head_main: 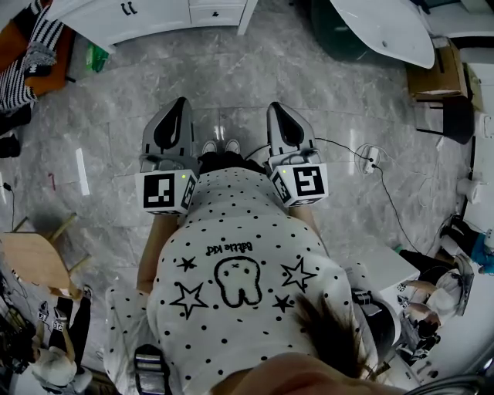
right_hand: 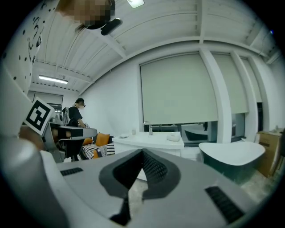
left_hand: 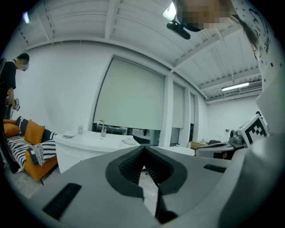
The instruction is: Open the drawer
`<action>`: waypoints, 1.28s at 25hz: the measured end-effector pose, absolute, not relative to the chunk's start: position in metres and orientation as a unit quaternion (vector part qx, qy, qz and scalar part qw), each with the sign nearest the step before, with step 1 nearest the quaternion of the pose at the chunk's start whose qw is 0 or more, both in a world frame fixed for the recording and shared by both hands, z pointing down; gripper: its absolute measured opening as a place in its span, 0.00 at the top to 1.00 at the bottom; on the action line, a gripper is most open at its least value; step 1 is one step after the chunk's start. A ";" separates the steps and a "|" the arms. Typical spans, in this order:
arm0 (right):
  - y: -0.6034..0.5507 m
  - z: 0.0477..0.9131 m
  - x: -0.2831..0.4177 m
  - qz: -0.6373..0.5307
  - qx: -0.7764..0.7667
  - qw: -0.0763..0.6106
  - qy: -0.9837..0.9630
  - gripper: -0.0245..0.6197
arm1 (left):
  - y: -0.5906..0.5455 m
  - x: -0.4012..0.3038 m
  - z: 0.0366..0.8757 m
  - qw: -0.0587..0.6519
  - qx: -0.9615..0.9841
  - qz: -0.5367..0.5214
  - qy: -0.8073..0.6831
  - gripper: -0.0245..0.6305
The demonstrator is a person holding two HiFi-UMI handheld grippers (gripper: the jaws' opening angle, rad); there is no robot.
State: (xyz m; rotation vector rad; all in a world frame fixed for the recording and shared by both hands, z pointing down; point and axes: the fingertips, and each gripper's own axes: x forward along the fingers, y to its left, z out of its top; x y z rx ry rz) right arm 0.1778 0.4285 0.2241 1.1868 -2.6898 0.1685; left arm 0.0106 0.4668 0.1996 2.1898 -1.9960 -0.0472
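A white cabinet (head_main: 154, 17) with drawer fronts and dark handles stands across the grey tiled floor at the far side of the head view. It also shows as a white counter with a tap, far off, in the left gripper view (left_hand: 84, 149) and in the right gripper view (right_hand: 149, 141). Both grippers are held close to the person's body and point at it, well short of it. My left gripper (head_main: 182, 102) is shut with nothing between its pads (left_hand: 143, 151). My right gripper (head_main: 274, 106) is also shut and empty (right_hand: 142, 153).
An orange sofa with a striped cushion (head_main: 31, 54) lies at the far left, and a person (right_hand: 75, 116) stands near it. A white tub (head_main: 386, 27) and a cardboard box (head_main: 436, 73) are at the far right. A cable with a plug (head_main: 369, 158) trails on the floor at the right.
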 end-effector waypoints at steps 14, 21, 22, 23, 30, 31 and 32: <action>0.404 0.229 0.204 0.052 0.391 0.083 -0.915 0.94 | 0.442 0.044 0.207 0.086 0.748 -0.009 -0.658 0.96; 0.395 0.242 0.214 0.063 0.392 0.096 -0.913 0.94 | 0.430 0.043 0.208 0.092 0.736 -0.038 -0.669 0.96; 0.392 0.243 0.214 0.063 0.393 0.099 -0.912 0.94 | 0.427 0.040 0.209 0.094 0.735 -0.043 -0.670 0.96; 0.389 0.244 0.213 0.063 0.394 0.102 -0.911 0.94 | 0.425 0.036 0.209 0.095 0.734 -0.046 -0.671 0.96; 0.353 0.249 0.185 0.073 0.417 0.110 -0.899 0.94 | 0.387 -0.001 0.213 0.099 0.736 -0.037 -0.669 0.96; 0.345 0.247 0.180 0.075 0.420 0.108 -0.898 0.94 | 0.380 -0.006 0.212 0.099 0.737 -0.036 -0.667 0.96; 0.338 0.244 0.173 0.077 0.423 0.104 -0.897 0.94 | 0.373 -0.012 0.211 0.099 0.739 -0.034 -0.665 0.96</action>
